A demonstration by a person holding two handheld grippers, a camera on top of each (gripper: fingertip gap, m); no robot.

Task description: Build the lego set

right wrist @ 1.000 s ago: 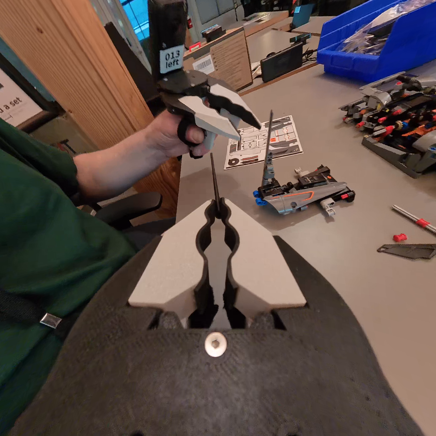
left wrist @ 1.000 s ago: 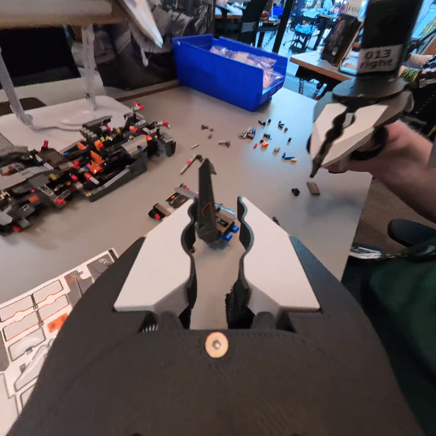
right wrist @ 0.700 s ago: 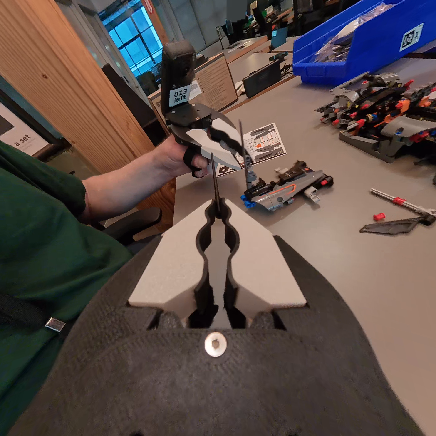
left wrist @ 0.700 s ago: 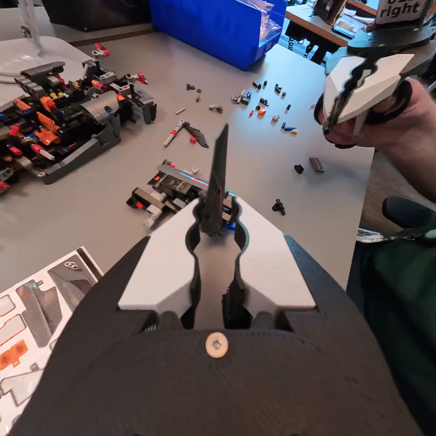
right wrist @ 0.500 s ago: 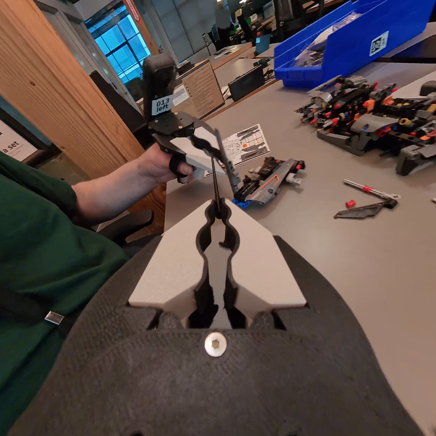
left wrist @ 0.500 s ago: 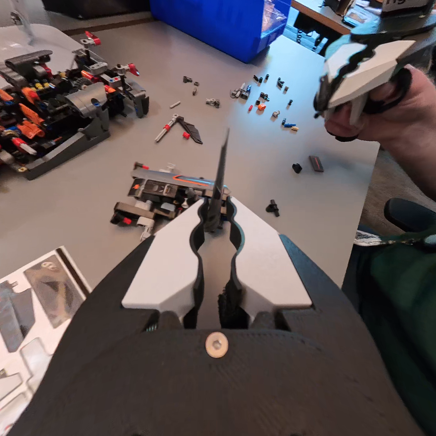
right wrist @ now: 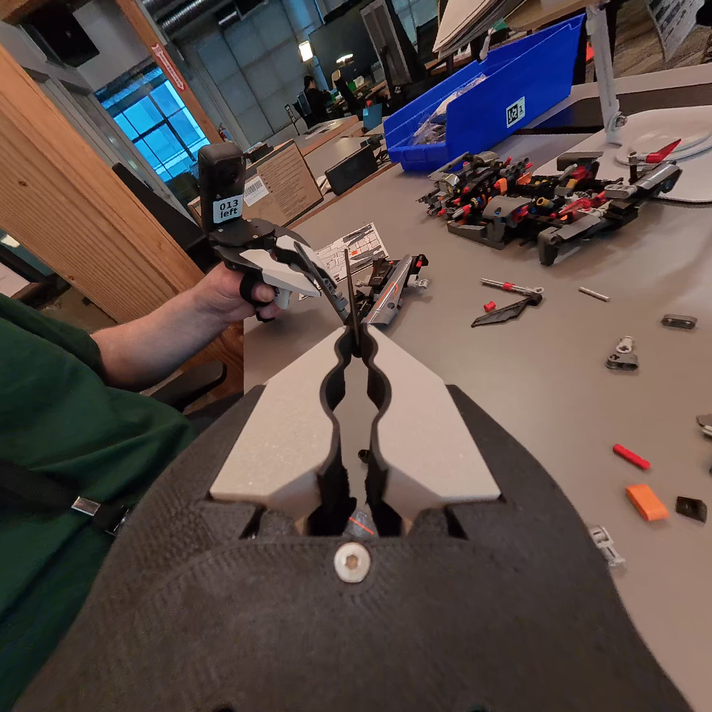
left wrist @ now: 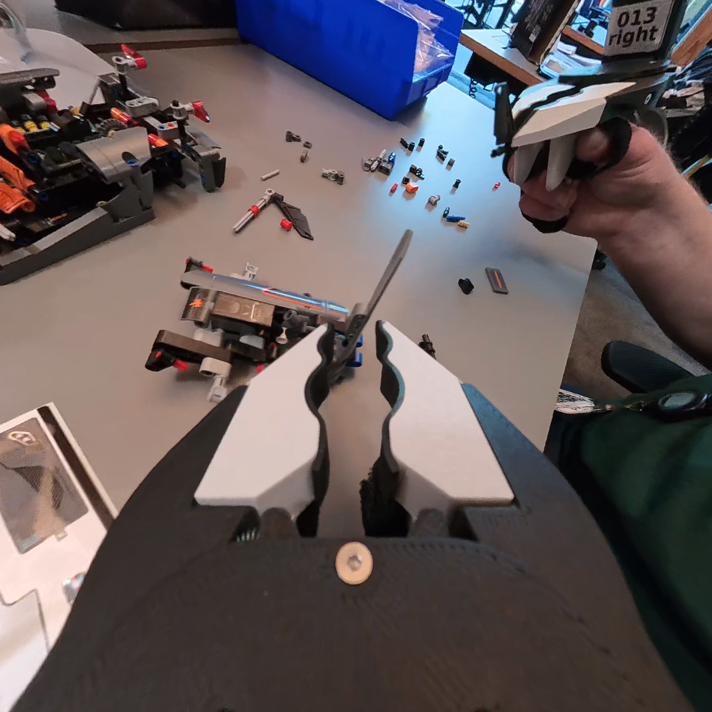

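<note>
A: Where is the build at this moment?

B: The small model [left wrist: 246, 304] lies on its side on the desk [left wrist: 96, 327], close to the near edge. A dark fin [left wrist: 383, 281] rises from its near end and leans to the right. The big model [left wrist: 77, 162] sits well apart on the far left, with loose parts [left wrist: 412, 169] scattered in front of the blue bin [left wrist: 346, 50].

A: What is the left gripper [left wrist: 353, 325] doing at that fin?

B: Its jaws stand apart with the foot of the fin between the tips, close against the left finger. It does not look clamped. The likely reason for being there is to steady or bracket the fin so the model does not slide when something is pushed on.

A: And the right gripper [right wrist: 356, 329]?

B: It is closed on a thin black panel [right wrist: 350, 293], pinched at the very tips and held edge-up. It hangs above the desk, off to the right of the small model. Held that way, the panel's free end stays clear for mating, probably beside the fin.

A: Any risk?

B: The fin's tilt suggests a loose joint, so a hard push could fold it over. The sticker sheet [left wrist: 34, 481] lies just beside the left gripper, out of the way.
</note>
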